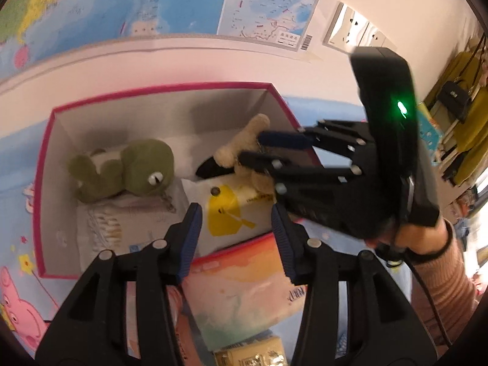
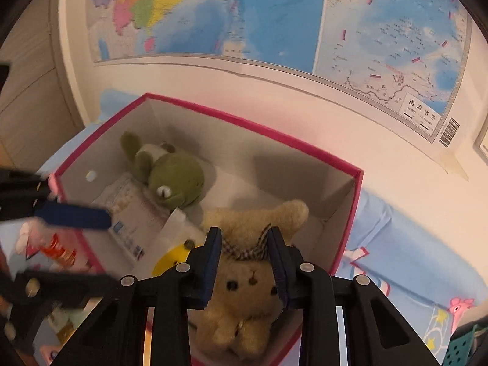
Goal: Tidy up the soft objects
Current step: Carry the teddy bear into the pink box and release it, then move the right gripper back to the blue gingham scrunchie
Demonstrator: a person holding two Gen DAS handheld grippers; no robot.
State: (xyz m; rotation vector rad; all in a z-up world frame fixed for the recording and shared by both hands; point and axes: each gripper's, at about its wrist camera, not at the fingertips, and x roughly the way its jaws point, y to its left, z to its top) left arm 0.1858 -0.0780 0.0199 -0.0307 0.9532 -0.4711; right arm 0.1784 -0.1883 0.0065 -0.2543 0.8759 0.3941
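Observation:
A pink-rimmed box (image 1: 45,158) (image 2: 250,125) stands open on a blue cartoon-print sheet. Inside it a green frog plush (image 1: 143,167) (image 2: 174,183) lies at the back left. My right gripper (image 2: 245,250) (image 1: 253,149) is shut on a tan bear plush (image 2: 244,289) (image 1: 244,140), its pads pressing the sides of the bear's head, held over the box's right part. My left gripper (image 1: 236,235) hangs open above the box's near rim with nothing between its pads; one of its blue fingers (image 2: 76,215) shows at the left of the right wrist view.
A white packet with a yellow mark (image 1: 231,210) (image 2: 174,253) and a printed soft pack (image 1: 122,225) lie in the box. A pastel pack (image 1: 244,292) and a yellow pack (image 1: 253,353) lie before it. A map-covered wall (image 2: 274,30) stands close behind. A person's sleeve (image 1: 442,268) holds the right gripper.

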